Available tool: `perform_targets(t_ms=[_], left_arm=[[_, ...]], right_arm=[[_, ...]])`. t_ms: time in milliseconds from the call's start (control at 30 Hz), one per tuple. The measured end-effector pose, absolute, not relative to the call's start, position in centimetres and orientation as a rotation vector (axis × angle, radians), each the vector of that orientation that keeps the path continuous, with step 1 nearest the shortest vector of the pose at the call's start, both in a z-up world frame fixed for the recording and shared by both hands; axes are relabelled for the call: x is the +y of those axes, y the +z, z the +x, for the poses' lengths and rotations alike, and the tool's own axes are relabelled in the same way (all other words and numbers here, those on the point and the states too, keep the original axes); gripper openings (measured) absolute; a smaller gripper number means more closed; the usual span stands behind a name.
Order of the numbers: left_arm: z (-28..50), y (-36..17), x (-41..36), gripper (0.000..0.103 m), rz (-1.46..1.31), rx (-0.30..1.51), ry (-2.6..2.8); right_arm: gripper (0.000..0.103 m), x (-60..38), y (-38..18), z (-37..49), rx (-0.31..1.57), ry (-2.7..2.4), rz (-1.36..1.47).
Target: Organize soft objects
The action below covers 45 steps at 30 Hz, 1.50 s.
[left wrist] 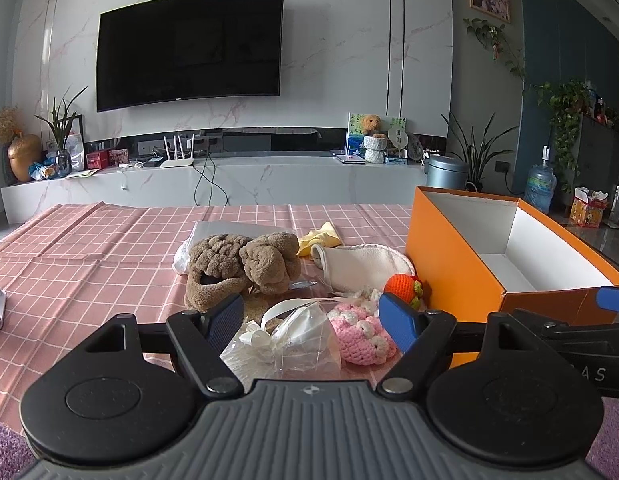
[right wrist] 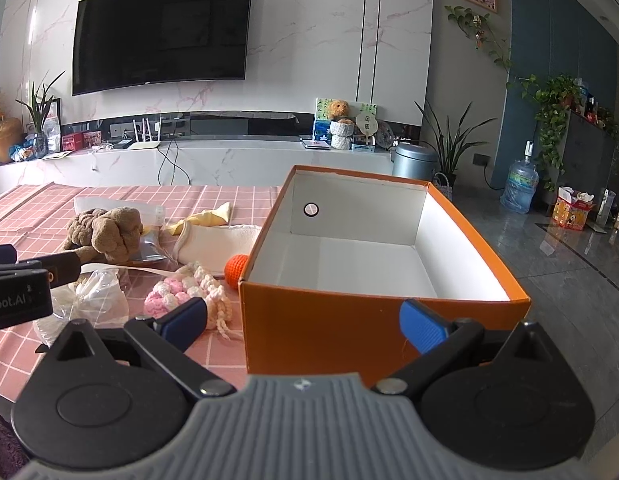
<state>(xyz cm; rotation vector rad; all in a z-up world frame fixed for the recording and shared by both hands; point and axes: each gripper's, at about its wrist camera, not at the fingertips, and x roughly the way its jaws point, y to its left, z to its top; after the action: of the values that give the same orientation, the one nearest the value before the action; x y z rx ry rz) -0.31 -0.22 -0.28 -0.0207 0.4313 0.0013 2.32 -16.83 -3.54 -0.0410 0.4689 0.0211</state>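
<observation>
Both hand-held grippers wide, empty: left hand-held gripper [left wrist: 311, 322] over clear crinkly plastic bag with white ribbon [left wrist: 287, 340]; right hand-held gripper [right wrist: 303, 322] before empty orange cardboard box [right wrist: 383, 264]. Soft pile lay on pink-checked counter [left wrist: 89, 248], left of box. Best pinched at bunched ribbon, not slick film; lifted clear of pink crochet piece [left wrist: 363, 334].

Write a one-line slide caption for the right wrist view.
Open right gripper faces an empty orange box on a pink checked tablecloth, soft toys piled beside it.

Readable: "obot.AI" on the black left gripper body [right wrist: 13, 306], left of the orange cardboard box [right wrist: 321, 336]; "A S" on the black right gripper body [left wrist: 589, 374].
</observation>
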Motion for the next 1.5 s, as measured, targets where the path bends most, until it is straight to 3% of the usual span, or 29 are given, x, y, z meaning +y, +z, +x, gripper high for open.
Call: perform_targets(t_ms=[1500], left_arm=[[-0.47, -0.61, -0.72, 0.091, -0.013, 0.441, -0.006]], right_arm=[[0.101, -17.07, -3.86, 2.53, 0.486, 0.013, -0.029]])
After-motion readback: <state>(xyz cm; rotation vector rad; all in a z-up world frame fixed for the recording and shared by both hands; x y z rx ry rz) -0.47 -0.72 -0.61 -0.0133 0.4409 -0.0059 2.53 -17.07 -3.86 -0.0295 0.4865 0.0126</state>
